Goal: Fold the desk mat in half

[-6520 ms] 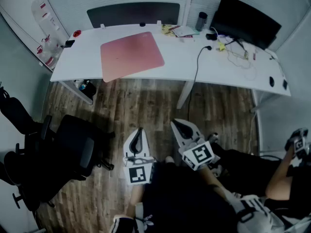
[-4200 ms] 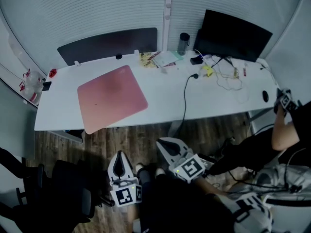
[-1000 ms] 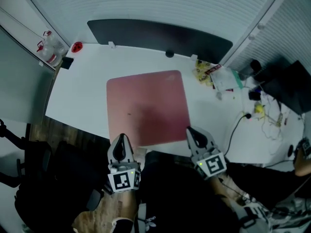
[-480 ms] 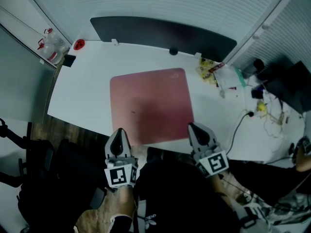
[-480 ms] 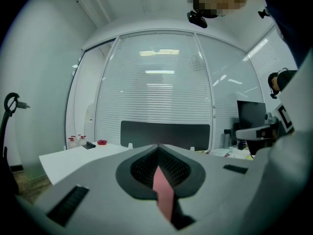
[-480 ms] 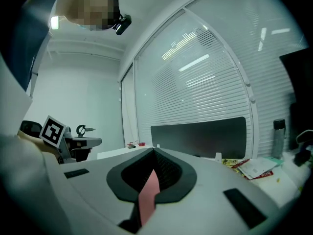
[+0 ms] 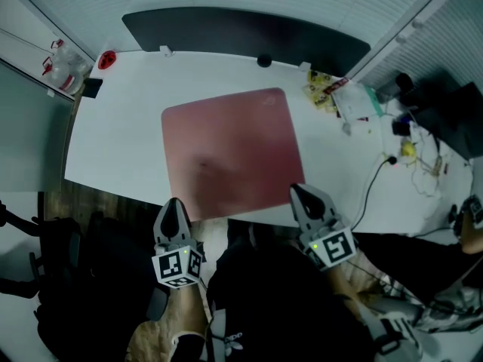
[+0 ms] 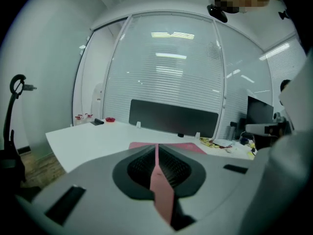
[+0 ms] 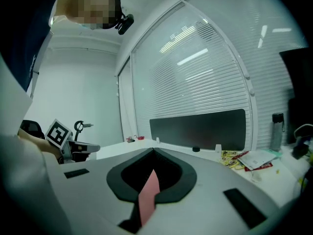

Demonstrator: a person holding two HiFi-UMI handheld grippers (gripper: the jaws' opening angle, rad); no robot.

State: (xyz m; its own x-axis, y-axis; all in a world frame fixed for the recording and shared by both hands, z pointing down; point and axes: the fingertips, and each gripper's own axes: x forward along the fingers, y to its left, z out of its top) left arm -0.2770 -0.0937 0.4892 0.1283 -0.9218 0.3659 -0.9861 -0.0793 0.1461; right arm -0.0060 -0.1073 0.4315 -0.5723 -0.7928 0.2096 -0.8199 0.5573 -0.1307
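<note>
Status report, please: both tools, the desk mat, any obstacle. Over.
Left tool shut, right tool shut, both empty at near corners of pink rectangular desk mat. Mat flat, unfolded, on white desk. Loose papers lie right of mat, apart.

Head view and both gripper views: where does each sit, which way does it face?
Head view: on the person's head, looking steeply down on the desk and desk mat; left gripper and right gripper show at the bottom.
Left gripper view: on that gripper, looking along its shut jaws across the desk to the dark panel; the person's head shows above.
Right gripper view: same from the right gripper; the left gripper's marker cube shows at left.
Shared: both gripper views show the dark panel and blinds.
</note>
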